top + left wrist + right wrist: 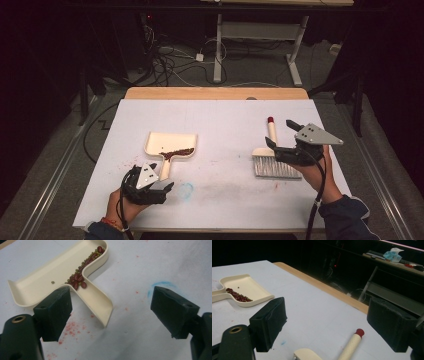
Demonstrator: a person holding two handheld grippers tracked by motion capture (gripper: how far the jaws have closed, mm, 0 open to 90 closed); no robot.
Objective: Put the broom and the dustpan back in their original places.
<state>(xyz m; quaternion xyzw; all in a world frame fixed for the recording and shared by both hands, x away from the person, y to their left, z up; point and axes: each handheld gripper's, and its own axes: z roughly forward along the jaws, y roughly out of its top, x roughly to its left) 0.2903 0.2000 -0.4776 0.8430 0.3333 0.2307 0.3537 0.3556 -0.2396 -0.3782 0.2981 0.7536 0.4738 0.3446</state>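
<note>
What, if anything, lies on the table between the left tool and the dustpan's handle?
Nothing visible does. The left tool is open, and the dustpan has its handle running between the jaws. Bare table with faint red stains lies around it, and the beans sit inside the pan.

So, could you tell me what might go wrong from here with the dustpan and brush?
The beans lie piled against the dustpan's back wall beside the handle; a tilted lift could spill them onto the table. The left gripper is open with the handle nearer one jaw, so closing might nudge it. The right gripper, open above the brush, could roll its handle.
</note>
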